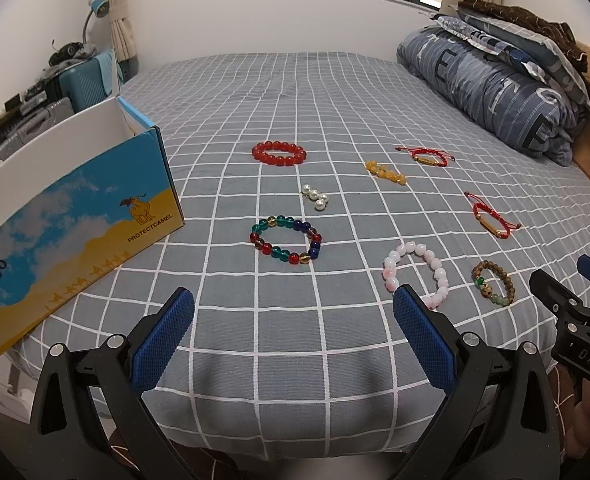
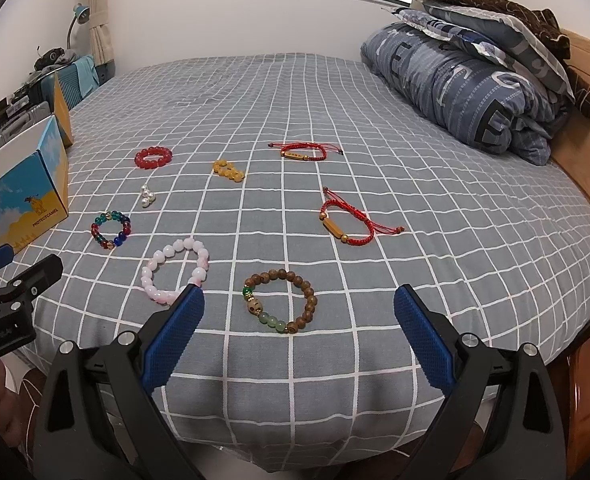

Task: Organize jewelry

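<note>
Several bracelets lie on the grey checked bed [image 1: 295,92]. In the left wrist view: red beads [image 1: 279,153], pearls [image 1: 315,197], multicolour beads [image 1: 286,239], yellow beads [image 1: 386,173], two red cord bracelets [image 1: 426,157] [image 1: 491,216], pink beads [image 1: 415,276], wooden beads [image 1: 493,283]. My left gripper [image 1: 294,300] is open and empty above the bed's near edge. My right gripper [image 2: 299,300] is open and empty just short of the wooden bracelet [image 2: 280,306], with the pink bracelet [image 2: 175,276] by its left finger. An open blue and yellow box [image 1: 75,216] stands at the left.
A folded quilt and pillows [image 1: 495,80] lie at the bed's far right by a wooden headboard [image 2: 583,152]. Suitcases and clutter [image 1: 55,88] stand beyond the box at the left. The right gripper's body shows at the left view's right edge [image 1: 575,320].
</note>
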The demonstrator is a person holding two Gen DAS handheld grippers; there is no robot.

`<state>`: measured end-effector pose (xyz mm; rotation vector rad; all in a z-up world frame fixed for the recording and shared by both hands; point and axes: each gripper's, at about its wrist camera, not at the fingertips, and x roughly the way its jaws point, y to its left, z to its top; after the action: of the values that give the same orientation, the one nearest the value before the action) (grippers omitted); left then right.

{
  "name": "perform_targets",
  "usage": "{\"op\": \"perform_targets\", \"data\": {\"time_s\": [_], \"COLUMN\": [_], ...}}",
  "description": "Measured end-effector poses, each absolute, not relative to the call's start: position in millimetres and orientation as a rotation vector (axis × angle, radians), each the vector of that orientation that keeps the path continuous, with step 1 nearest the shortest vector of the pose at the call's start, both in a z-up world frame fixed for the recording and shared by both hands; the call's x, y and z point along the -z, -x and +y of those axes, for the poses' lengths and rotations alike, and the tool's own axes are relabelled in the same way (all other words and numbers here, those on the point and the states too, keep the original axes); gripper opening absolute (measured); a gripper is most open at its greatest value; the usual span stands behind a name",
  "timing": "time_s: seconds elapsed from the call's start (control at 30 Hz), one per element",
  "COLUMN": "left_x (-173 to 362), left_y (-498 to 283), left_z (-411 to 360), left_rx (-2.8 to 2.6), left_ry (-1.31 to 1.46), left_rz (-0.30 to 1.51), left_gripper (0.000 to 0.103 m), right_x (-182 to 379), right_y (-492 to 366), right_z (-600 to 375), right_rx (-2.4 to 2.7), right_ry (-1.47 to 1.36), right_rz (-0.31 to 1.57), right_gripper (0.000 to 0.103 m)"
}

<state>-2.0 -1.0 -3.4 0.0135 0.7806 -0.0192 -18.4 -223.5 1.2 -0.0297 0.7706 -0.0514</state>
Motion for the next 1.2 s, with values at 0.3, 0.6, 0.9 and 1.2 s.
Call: {"op": "perform_targets", "data": {"time_s": [0.3, 0.6, 0.9, 1.2], "left_x": [4, 4, 3, 1], "left_y": [2, 3, 3, -8], "left_z": [-2, -1, 0, 3], "left_rx": [0.02, 0.021, 0.02, 0.014], "left_ry": [-0.014, -0.015, -0.009, -0.006], "left_rz": [0.782, 0.784, 0.783, 0.787], "left_gripper": [0.097, 0.097, 0.097, 0.097], "right_x": [-1, -1, -1, -10], "right_y": [18, 18, 19, 11], "right_z": [-225, -225, -225, -226], "right_rx": [0.05, 0.049, 0.049, 0.04], "right_ry": [0.029, 0.029, 0.031, 0.046], "right_rz": [0.77, 0.77, 0.769, 0.758], "right_gripper": [0.092, 0.092, 0.092, 0.092]}}
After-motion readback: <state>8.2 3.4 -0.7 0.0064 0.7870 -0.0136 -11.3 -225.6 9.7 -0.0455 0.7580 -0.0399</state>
